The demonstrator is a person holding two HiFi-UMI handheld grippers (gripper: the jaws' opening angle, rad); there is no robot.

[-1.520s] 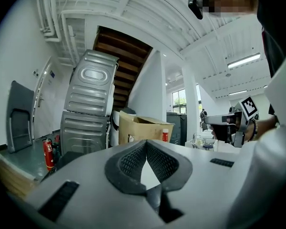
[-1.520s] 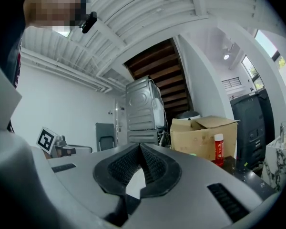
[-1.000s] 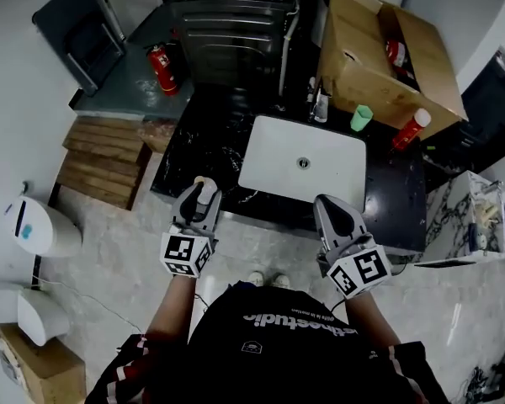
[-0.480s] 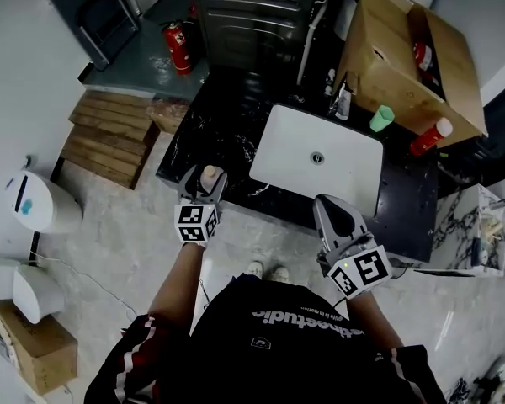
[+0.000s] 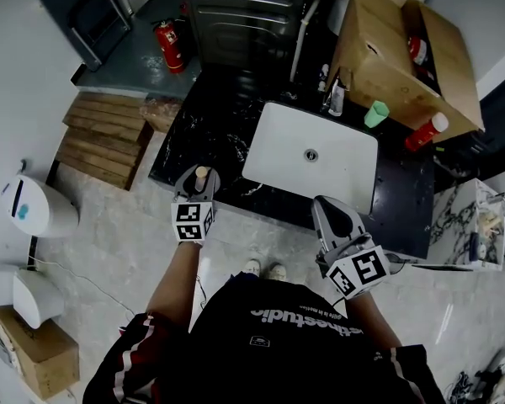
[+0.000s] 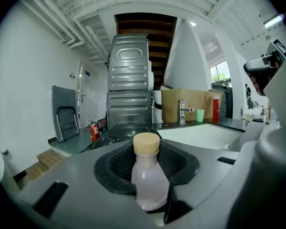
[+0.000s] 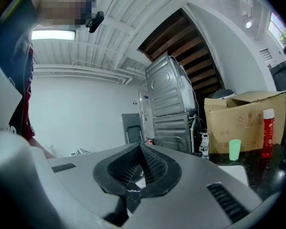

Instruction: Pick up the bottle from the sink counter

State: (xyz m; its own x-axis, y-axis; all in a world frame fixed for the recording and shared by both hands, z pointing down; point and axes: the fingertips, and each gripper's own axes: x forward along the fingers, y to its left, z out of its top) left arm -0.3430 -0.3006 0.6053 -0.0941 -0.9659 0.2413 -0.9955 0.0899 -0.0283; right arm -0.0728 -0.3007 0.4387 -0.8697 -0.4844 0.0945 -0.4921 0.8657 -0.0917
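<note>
A small pale bottle (image 6: 147, 180) with a tan cap stands upright between the jaws of my left gripper (image 6: 148, 166). The jaws are closing and their black pads press on its sides. From the head view the left gripper (image 5: 200, 185) is at the front left edge of the black sink counter (image 5: 198, 129), with the bottle's cap (image 5: 201, 173) showing between the fingers. My right gripper (image 5: 335, 219) hovers at the counter's front edge before the sink, shut with nothing in it; its pads (image 7: 133, 168) meet.
A white sink (image 5: 265, 158) is set in the counter, with a faucet (image 5: 335, 95), a green cup (image 5: 375, 114) and a red bottle (image 5: 425, 131) behind it. A cardboard box (image 5: 379, 53) stands at the back right. A fire extinguisher (image 5: 169, 45) and a wooden pallet (image 5: 105, 146) are to the left.
My left gripper has moved farther from the head camera, toward the counter's front left edge, with the bottle still between its jaws. The right gripper has hardly moved.
</note>
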